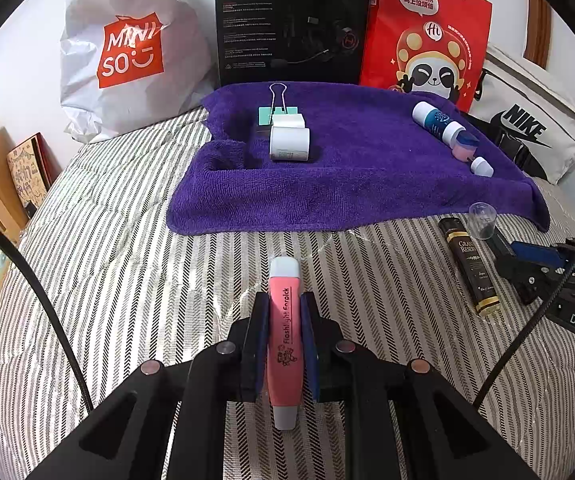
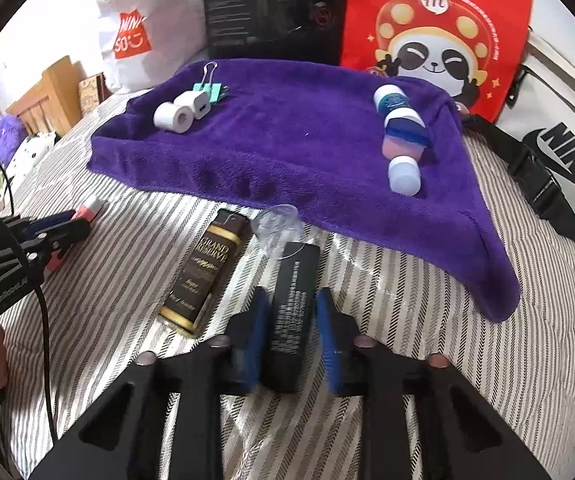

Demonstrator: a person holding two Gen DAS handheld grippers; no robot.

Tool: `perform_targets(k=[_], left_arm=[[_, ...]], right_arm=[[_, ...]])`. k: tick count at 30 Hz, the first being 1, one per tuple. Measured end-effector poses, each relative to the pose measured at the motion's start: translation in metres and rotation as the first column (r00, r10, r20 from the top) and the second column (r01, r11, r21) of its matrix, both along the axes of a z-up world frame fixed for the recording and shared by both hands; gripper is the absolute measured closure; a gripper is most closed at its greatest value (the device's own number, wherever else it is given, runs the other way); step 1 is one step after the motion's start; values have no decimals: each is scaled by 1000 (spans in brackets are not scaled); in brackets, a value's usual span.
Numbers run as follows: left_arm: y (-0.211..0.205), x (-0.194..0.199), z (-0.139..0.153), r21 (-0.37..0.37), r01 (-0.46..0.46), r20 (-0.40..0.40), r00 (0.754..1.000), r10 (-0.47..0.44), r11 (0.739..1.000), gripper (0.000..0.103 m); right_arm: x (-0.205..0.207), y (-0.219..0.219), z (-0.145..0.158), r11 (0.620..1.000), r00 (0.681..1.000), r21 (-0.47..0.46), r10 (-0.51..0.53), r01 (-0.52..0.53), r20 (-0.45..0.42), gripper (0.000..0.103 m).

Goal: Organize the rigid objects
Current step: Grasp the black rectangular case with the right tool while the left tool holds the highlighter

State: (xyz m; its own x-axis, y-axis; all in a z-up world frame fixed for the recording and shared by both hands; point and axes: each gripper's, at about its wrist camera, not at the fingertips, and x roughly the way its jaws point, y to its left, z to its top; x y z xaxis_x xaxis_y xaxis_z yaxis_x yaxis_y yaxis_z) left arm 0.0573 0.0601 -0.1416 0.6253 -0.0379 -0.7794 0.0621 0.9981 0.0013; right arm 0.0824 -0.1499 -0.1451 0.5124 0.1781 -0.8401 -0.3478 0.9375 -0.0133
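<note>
Six small items already lie on the purple terry towel (image 1: 367, 184); the left gripper (image 1: 283, 344) is clamped on a pink flashlight earpick (image 1: 285, 336), the right gripper (image 2: 291, 336) closed around a black rectangular bottle (image 2: 293, 300), both off-towel, a gold-banded black bottle (image 2: 203, 272) untouched.

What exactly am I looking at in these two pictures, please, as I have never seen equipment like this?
No robot here: a person holds a two-finger gripper in each hand, each with a camera looking along its fingers. The left view shows the left gripper shut on a pink flashlight. In the right view, the right gripper has a black box between its fingers; whether they press it is unclear. Both work over a striped bedcover. A purple towel carries a binder clip, white tape roll, white charger and small bottles. A dark Grand Reserve bottle lies beside the box.
</note>
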Motion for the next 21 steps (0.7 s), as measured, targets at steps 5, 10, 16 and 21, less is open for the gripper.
perform_targets(k=[5,10,16,21], left_arm=[[0,0,0,1,0,0,1000,0,1000,87],[0,0,0,0,-1,0,1000,1,1000,87],[0,0,1,-5,0,0,1000,0,1000,87],[0,0,0,-3,0,1,1000,0,1000,87]], right_arm=[[-3,1,-2,1000,1000,-6,-9,9,20,80],[-8,0,-4,1000,998,1,-2,2,63,80],[-5,1,-1,1000,1000,-24,-4,4,20,80],[-10,-5,-1,1000,1000,-15,-8,8,19,80]])
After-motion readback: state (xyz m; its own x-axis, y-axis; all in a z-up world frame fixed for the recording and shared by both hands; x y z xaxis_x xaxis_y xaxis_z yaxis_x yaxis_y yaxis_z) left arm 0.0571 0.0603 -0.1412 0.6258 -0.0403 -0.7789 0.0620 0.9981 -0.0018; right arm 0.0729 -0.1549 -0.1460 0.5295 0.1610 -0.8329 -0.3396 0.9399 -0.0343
